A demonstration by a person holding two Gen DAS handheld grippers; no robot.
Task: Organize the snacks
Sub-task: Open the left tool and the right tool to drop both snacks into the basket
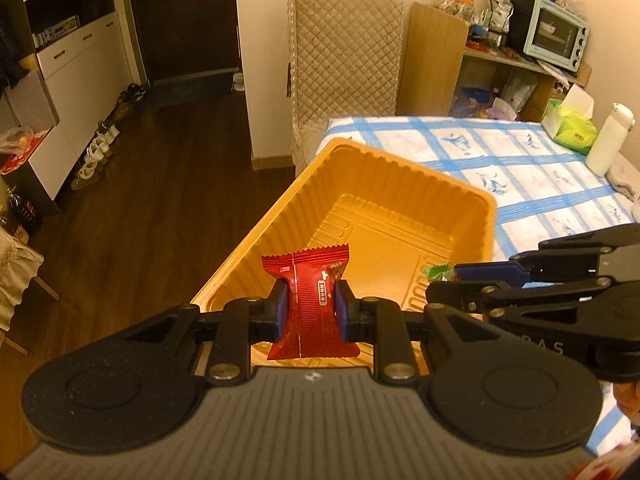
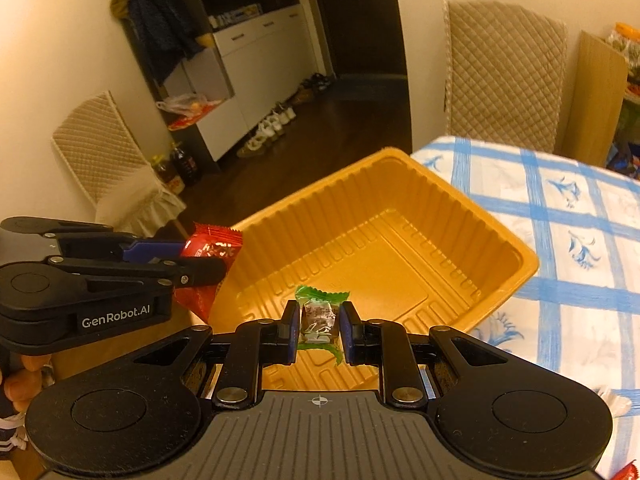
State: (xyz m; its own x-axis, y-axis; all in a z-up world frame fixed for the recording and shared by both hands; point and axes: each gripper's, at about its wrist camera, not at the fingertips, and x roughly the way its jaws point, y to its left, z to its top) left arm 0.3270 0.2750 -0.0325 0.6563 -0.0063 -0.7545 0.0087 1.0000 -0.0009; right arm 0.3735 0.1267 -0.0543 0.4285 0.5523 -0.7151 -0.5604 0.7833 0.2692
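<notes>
Left wrist view: left tool (image 1: 308, 307) is gripping a red wrapped snack (image 1: 310, 304) between its blue pads, jaws narrow, and is holding it above the near left edge of an orange ribbed tray (image 1: 400, 184) whose floor is lying bare. The tray is sitting at the corner of a bench covered by a blue-checked cloth (image 1: 520, 160), and it appears to be overhanging that corner toward the dark floor, though the fisheye is leaving this uncertain. The right tool (image 1: 442, 276) is entering from the right with a scrap of green wrapper showing at its tip. Only this view is showing the far end of the bench, where a tissue box (image 1: 570, 128) and a white bottle (image 1: 610, 138) are standing well apart from the tray. Right wrist view: the right tool (image 2: 319, 322) is pinching a small green-wrapped candy (image 2: 319, 318), jaws narrow, over the tray's near side, and the candy's brown centre is reading clearly only here. The left tool (image 2: 208, 258) is reaching in from the left with its red snack beside the tray's left wall. Judged step: both snacks are being carried to the tray for deposit. The next move is calling for each tool to be lowered inside the walls and opened, with the two kept apart.
</notes>
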